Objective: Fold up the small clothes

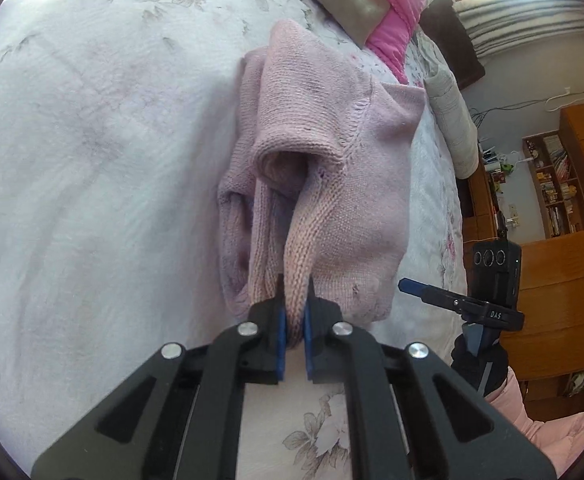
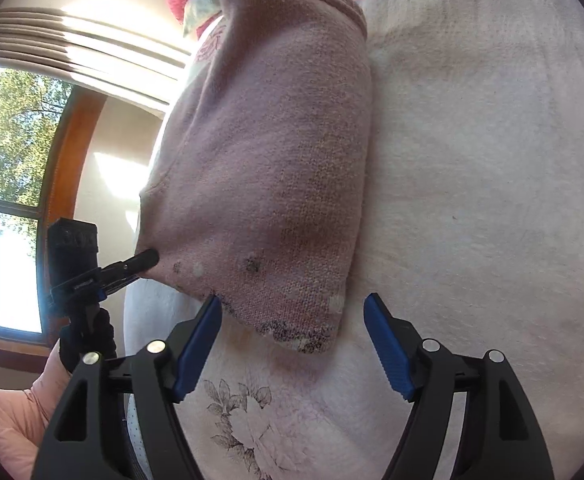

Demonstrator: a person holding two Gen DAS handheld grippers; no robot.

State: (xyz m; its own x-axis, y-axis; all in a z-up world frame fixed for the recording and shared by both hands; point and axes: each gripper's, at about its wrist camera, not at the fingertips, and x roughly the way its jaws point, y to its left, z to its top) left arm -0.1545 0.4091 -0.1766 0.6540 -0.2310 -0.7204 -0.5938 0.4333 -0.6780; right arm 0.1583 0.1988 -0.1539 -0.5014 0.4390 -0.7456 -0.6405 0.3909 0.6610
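Left gripper (image 1: 293, 312) is pinched tight on a fold of the pink knit sweater (image 1: 324, 168), which sits bunched in the middle of the frame on the white floral bedspread (image 1: 92, 160). Right gripper (image 2: 292, 344) has its jaws spread wide with nothing between them, low in its frame just below the sweater's frayed, stained corner

Coarse pink knit sweater (image 1: 324, 168), fleecy matt bedspread (image 1: 92, 200).

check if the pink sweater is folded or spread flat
Folded: the pink knit sweater lies bunched in layers on the floral bedspread, one fold pinched in the left gripper.
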